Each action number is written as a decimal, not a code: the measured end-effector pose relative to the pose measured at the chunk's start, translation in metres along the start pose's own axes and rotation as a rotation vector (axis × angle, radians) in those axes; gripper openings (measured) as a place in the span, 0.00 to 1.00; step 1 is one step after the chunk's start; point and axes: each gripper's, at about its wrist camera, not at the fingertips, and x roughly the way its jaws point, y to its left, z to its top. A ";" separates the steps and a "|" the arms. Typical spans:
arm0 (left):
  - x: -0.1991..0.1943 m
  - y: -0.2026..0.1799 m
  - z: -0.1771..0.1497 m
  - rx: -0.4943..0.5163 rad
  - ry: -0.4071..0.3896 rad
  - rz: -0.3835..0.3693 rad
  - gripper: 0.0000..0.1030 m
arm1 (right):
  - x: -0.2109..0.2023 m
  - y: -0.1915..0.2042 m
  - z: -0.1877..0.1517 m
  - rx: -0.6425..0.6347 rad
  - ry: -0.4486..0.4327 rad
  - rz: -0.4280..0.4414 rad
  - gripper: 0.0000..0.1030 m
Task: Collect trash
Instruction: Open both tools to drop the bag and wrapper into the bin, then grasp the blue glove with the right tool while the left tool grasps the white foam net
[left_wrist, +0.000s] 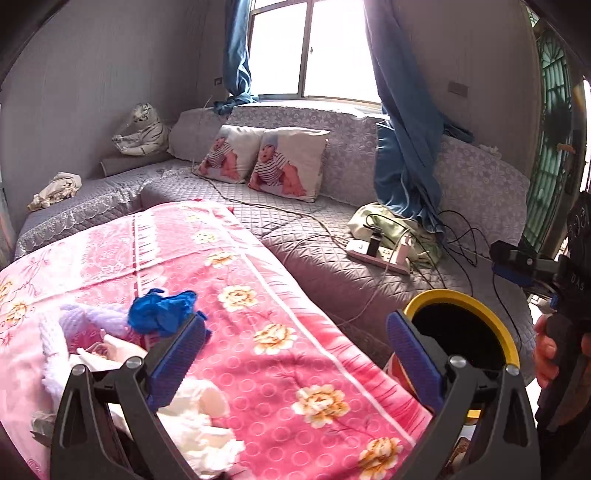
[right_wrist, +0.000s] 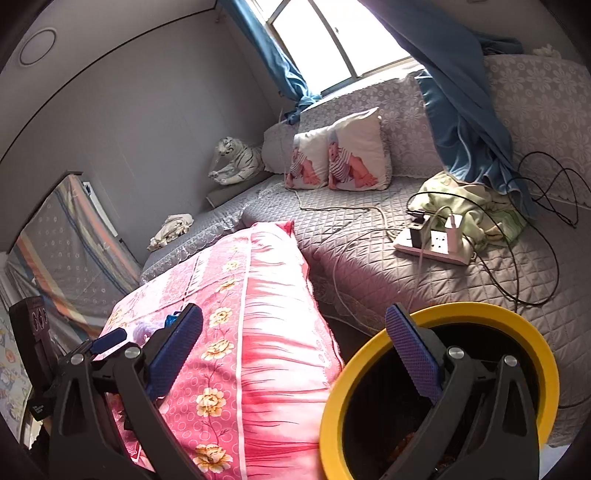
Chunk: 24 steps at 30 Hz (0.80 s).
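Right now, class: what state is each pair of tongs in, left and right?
Left tongs: open, holding nothing, over the pink flowered blanket.
Right tongs: open, holding nothing, beside the yellow-rimmed round bin.

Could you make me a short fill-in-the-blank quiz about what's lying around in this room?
1. The bin beside the bed has a ____ rim.
2. The crumpled glove on the pink blanket is ____.
3. The stuffed toy in the corner is a white ____.
4. Both pillows show a picture of a ____.

Missing words: yellow; blue; tiger; baby
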 end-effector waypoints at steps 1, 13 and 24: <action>-0.005 0.009 -0.003 -0.002 0.001 0.019 0.92 | 0.005 0.011 -0.003 -0.024 0.005 0.021 0.92; -0.072 0.152 -0.045 -0.218 -0.024 0.211 0.92 | 0.093 0.138 -0.046 -0.273 0.221 0.235 0.92; -0.059 0.229 -0.050 -0.278 0.129 0.287 0.92 | 0.183 0.198 -0.046 -0.490 0.299 0.176 0.92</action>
